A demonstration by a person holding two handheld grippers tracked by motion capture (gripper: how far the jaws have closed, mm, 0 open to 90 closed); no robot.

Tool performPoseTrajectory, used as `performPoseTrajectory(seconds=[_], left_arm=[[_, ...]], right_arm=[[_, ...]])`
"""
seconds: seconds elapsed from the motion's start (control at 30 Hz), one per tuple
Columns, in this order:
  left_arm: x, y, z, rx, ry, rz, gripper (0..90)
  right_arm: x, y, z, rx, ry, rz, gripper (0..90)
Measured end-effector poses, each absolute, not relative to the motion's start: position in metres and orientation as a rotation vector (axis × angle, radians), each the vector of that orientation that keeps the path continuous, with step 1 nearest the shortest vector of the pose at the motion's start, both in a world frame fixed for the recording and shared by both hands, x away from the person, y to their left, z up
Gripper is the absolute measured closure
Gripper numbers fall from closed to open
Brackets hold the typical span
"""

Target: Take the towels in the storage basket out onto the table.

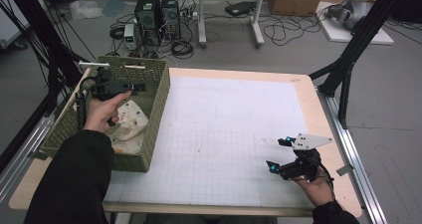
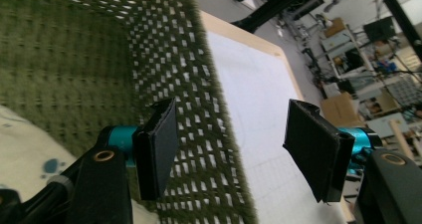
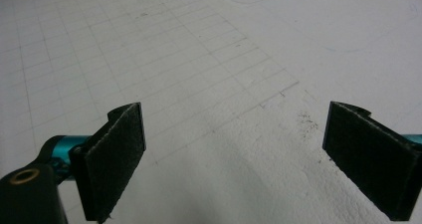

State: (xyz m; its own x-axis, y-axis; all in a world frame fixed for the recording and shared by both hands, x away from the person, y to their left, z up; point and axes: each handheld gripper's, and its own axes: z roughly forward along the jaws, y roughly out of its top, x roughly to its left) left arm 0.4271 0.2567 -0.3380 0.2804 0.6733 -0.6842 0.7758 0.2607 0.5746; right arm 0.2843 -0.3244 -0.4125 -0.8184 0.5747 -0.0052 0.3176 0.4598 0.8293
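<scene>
— Where's the left tongs (image 1: 130, 87) hovering?
— Upper left, released, over the cloth (image 1: 128, 120) lying inside the green basket (image 1: 154, 114).
— And the right tongs (image 1: 278, 154)?
— Lower right, gaping empty above the table (image 1: 224, 134).

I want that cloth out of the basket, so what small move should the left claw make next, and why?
Probably lower the left claw onto the cream cloth. Its jaws stand open with nothing between them, over the green basket, and the cloth lies below them.
</scene>
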Motion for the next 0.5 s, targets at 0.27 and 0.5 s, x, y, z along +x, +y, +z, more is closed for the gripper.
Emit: performPoseTrajectory(seconds=[0.27,0.5], left_arm=[[0.430,0.265,-0.347,1.477,1.508,-0.048,39.4],[0.432,0.269,-0.350,1.479,1.542,-0.014,39.7]], right_arm=[[0.284,-0.326,-0.413,0.768,2.429,1.294,8.8],[0.284,-0.326,-0.413,0.766,2.429,1.296,8.8]])
